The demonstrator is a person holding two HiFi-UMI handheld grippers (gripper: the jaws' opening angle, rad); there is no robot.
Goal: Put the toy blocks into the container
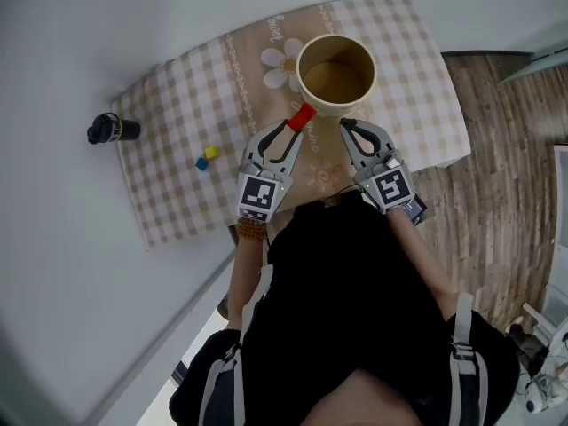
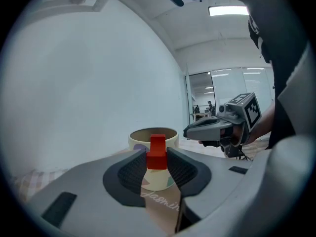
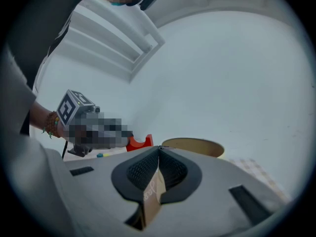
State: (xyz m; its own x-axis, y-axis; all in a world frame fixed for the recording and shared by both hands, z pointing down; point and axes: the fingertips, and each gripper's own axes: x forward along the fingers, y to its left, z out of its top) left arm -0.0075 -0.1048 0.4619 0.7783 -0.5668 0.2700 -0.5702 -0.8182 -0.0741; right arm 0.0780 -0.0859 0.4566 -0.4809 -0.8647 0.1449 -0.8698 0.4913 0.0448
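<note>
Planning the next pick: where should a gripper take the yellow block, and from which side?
Probably from above, jaws across two opposite flat sides of the yellow block, set so neither jaw meets the blue block lying close beside it.

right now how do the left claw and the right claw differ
The left claw grips a red block; the right claw holds nothing. The left claw's jaws stand apart on the block; the right claw's jaws meet. Both point at the container, close to it.
</note>
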